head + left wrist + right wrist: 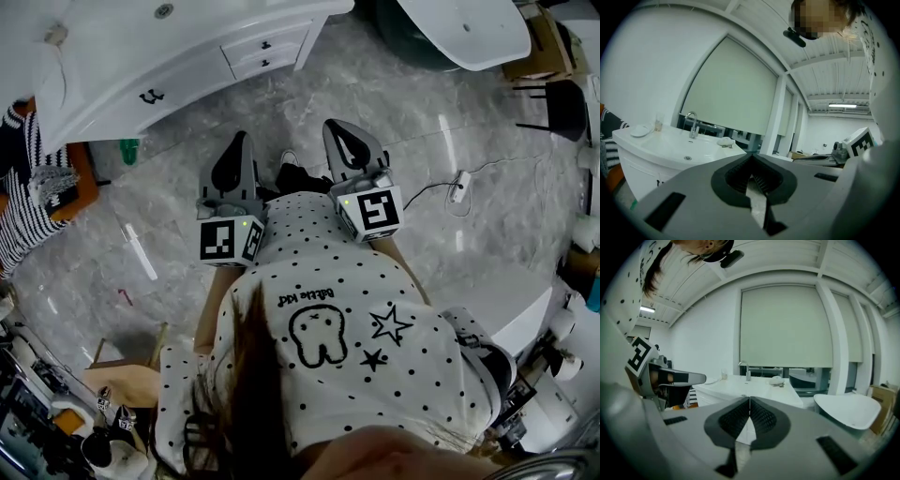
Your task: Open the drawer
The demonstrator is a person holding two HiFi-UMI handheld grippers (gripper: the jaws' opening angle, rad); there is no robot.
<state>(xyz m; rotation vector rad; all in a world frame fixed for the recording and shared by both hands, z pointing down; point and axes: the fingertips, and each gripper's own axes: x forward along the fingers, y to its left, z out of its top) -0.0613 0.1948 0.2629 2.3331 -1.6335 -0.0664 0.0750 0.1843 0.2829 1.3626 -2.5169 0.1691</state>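
Observation:
A white vanity cabinet [112, 70] stands at the top left of the head view. Its wide drawer [152, 95] has a dark handle, and two small drawers [265, 53] sit to its right; all look closed. My left gripper [240, 137] and right gripper [334, 124] are held side by side over the marble floor, pointing toward the cabinet and well short of it. Both are shut with nothing between the jaws. In the left gripper view the left gripper [751, 154] has the vanity [651, 157] off to its left. The right gripper [749, 399] points at the vanity [754, 387].
An orange chair with striped cloth [28, 187] stands at the left. A white tub [469, 28] and a black chair [562, 108] are at the top right. A power strip [458, 186] with its cable lies on the floor at right. A faucet [692, 124] rises from the sink.

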